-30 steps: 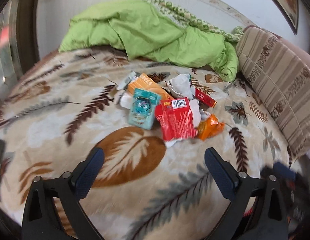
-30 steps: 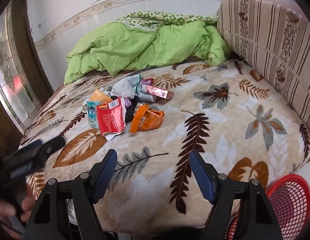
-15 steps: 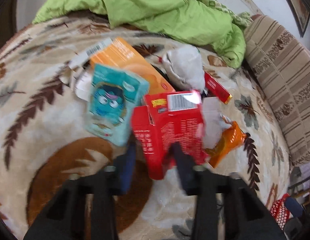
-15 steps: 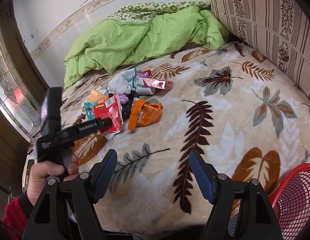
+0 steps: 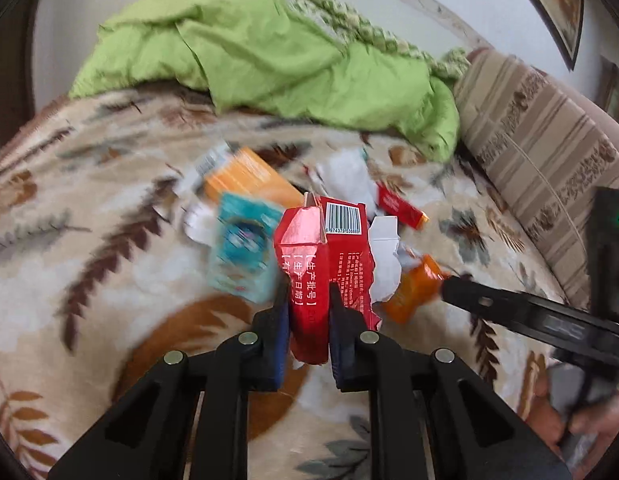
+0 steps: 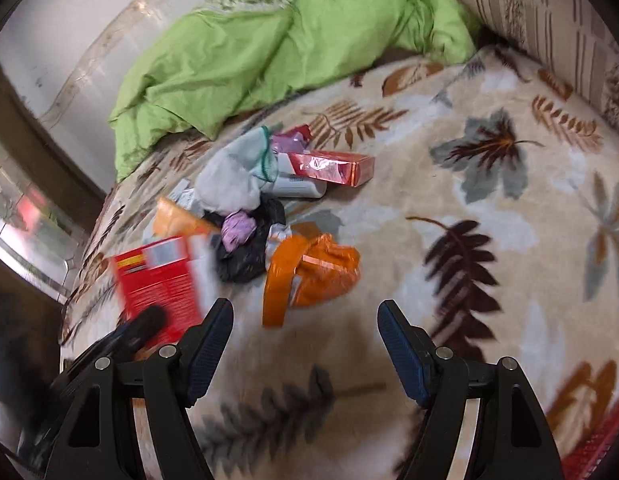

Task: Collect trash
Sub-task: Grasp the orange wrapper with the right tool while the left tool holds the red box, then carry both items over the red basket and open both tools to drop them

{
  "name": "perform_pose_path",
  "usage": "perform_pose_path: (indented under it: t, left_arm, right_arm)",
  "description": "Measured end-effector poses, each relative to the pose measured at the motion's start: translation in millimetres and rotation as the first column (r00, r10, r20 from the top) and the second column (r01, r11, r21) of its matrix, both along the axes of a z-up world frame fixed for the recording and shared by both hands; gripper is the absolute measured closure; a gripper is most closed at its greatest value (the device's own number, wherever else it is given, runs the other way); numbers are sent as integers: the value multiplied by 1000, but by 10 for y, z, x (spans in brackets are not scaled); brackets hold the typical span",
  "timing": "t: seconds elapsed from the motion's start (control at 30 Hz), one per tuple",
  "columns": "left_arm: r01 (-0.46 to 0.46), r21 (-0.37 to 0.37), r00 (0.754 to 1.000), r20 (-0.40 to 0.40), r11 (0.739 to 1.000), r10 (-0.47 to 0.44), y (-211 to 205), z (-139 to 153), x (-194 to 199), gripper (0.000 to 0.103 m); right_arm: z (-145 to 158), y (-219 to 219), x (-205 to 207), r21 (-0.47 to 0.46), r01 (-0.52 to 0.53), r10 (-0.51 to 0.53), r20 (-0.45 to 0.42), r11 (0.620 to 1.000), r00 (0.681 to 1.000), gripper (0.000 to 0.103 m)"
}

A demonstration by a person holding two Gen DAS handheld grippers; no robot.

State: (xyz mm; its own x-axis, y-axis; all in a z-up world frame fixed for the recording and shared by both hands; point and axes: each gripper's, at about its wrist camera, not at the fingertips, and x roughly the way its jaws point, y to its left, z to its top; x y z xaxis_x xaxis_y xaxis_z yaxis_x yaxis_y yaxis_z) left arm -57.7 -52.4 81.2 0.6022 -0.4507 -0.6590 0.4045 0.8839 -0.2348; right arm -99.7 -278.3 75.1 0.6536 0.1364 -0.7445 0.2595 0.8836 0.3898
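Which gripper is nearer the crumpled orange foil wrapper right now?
Right. The right gripper hangs open just short of the crumpled orange foil wrapper, which lies between its fingers. The left gripper is off to the side, shut on the red carton.

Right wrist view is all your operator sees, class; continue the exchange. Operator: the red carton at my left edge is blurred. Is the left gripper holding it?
Observer: Yes. The left gripper is shut on the red carton, one finger on each side, with the carton standing up between them.
Operator: Is anything hidden behind it from my side?
Observer: A teal packet with a cartoon face lies on the blanket just left of the carton.
Operator: Anything on the wall that I miss?
Observer: A framed picture hangs at the upper right, above the striped cushion.
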Motion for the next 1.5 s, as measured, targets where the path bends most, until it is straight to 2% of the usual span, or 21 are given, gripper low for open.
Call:
perform_pose_path:
  t: [0.07,0.17,0.23,0.3,0.4,0.7,1.0,1.17,1.4,1.5]
  left_arm:
    - [-36,16,999,32,999,36,62,35,22,87]
    - [-56,17,998,29,998,56,130,30,76,87]
    - [-50,18,999,21,999,49,138,10,95,87]
    - [-49,27,998,29,998,48,128,11,98,87]
    - [-42,28,998,41,999,41,106,13,76,87]
    - [-32,28,997,69,999,30,71,34,-10,87]
    - [-29,76,992,121,997,19,-15,56,-141,87]
    - [-14,72,993,118,997,6,-27,69,-260,87]
    - [68,18,993,91,998,-70,-127,214,-654,87]
    - [118,21,986,114,993,-120,-265,315,-875,87]
  right_arm:
    - [-81,-1,173,-15,5,-5,-14,1000,1000,25]
    - [-220,42,348,-47,2,-4,-37,999,999,25]
    - [-285,60,394,-66,1,-5,-56,998,998,36]
    - [-309,65,401,-62,-2,-2,-51,998,999,38]
    - [-261,110,355,-106,-7,4,-23,994,1000,40]
    - [11,123,56,-186,27,-12,82,982,997,42]
    - [156,156,-194,-163,40,-17,140,986,990,42]
    - [197,191,-434,-140,36,-12,169,990,985,42]
    - [356,132,-981,-95,39,-19,205,995,979,42]
    - [396,14,-1286,-74,51,-36,196,996,980,42]
